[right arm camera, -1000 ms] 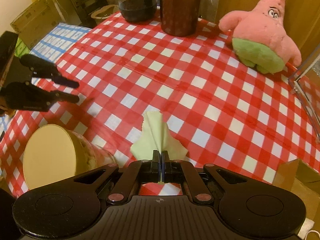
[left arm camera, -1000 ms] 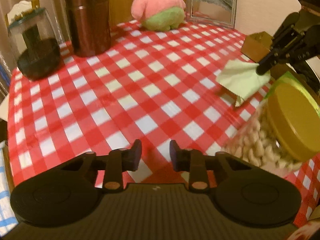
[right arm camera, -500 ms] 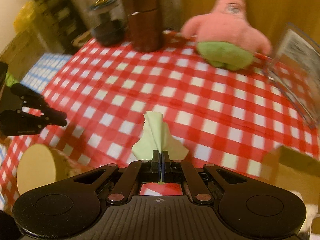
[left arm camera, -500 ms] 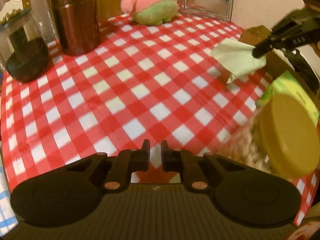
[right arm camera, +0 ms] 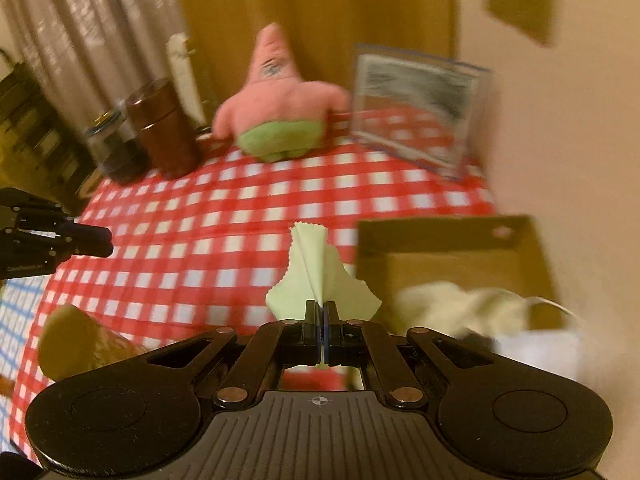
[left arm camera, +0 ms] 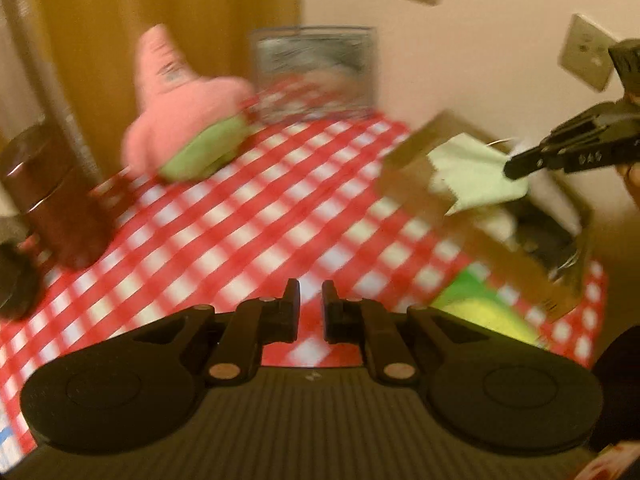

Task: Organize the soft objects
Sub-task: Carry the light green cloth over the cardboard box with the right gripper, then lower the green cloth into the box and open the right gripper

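Surface (right arm camera: 240,216) with red-white check cloth filled the middle of both views, both blurred. Cardboard box (right arm camera: 448,256) sat at the right of the right wrist view, open top, pale soft stuff (right arm camera: 460,304) inside its lower part; the left wrist view showed the same box (left arm camera: 500,248) at right with dark contents the other view did not resolve. Pink star plush (right arm camera: 276,108) stood top centre of the right view, upper left in the left view (left arm camera: 180,120), beside a clear frame (right arm camera: 420,108). Brown canister (right arm camera: 164,128) at upper left of the right view; a dark jar (right arm camera: 116,152) just left of it. Only the right view showed a yellow-lidded jar (right arm camera: 68,340) at lower left.

Right gripper (right arm camera: 321,320): jaws closed on the pale green cloth (right arm camera: 320,276), which fanned up from them in frame centre. Left view showed that cloth (left arm camera: 476,172) hanging over the box's near edge, off the surface.

Left gripper (left arm camera: 311,308): jaws narrow, small gap, nothing between them, low centre of its own view; seen at left edge of the right view.
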`<state>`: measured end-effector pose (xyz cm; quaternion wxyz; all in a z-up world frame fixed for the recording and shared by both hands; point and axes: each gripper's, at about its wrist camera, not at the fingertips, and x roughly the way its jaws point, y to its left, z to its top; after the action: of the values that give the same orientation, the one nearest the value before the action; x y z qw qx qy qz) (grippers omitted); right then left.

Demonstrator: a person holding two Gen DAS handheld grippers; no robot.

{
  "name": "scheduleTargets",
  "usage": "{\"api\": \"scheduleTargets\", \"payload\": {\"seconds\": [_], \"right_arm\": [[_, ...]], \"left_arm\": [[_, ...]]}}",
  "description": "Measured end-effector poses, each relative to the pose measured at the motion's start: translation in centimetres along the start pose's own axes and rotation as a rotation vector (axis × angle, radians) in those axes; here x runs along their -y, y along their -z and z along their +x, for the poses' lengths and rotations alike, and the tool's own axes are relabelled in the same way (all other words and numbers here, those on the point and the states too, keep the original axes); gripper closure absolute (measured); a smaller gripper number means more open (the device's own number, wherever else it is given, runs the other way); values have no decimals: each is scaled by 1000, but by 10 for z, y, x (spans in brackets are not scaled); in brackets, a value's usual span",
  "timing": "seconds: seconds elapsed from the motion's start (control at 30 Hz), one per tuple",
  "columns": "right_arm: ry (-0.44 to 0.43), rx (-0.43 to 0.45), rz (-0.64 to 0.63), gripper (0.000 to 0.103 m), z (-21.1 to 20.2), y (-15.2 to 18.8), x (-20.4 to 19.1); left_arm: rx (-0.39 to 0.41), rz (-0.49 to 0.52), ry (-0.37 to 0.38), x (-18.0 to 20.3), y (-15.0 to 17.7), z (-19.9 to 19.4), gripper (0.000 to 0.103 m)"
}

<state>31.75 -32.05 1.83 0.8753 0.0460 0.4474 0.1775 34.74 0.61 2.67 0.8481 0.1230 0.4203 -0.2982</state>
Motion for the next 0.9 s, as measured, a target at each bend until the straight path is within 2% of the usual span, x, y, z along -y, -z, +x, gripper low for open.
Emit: {"api": "scheduleTargets", "payload": {"seconds": [0.13, 0.23, 0.43, 0.53, 0.67, 0.9], "right_arm": [[60, 8, 29, 102, -30, 22, 27], [80, -7, 36, 102, -44, 45, 40], [101, -50, 71, 102, -55, 81, 67], [93, -121, 28, 102, -47, 98, 67], [77, -173, 19, 102, -31, 111, 69], [103, -171, 61, 102, 6, 114, 91]], "left_arm": [[11, 43, 55, 57, -28, 15, 93], [-9, 84, 95, 102, -44, 41, 93], [-63, 108, 164, 169, -51, 85, 93], [-95, 119, 189, 190, -47, 100, 93], [-138, 140, 215, 208, -40, 117, 93], [-182, 164, 235, 230, -39, 156, 93]]}}
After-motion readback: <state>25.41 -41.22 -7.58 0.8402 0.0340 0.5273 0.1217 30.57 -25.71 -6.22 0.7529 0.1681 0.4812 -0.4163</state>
